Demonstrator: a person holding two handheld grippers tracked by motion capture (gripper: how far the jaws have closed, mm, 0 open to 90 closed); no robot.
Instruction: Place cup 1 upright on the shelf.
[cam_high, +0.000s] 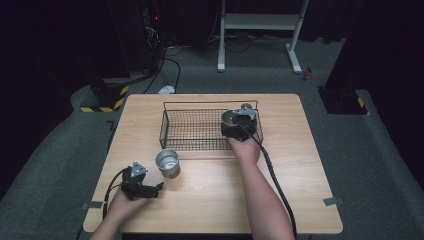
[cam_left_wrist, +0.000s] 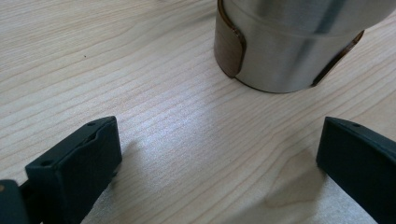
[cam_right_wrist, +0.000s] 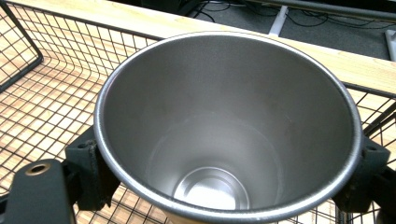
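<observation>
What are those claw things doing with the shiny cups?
A person is putting metal cups into a wire basket on a wooden table. The right claw grips one steel cup on both sides, holding it over the basket's right end. The left claw is open, low over the table, pointing at the second cup, which stands upright on the table in front of the basket. That cup is not gripped yet.

Overhead table (cam_high: 210, 180) view; two close gripper-mounted views.

a lab: dark curtains (cam_high: 45, 45), loose floor cables (cam_high: 170, 55), hazard-striped stand base (cam_high: 105, 97), lone wooden table (cam_high: 210, 195)
</observation>
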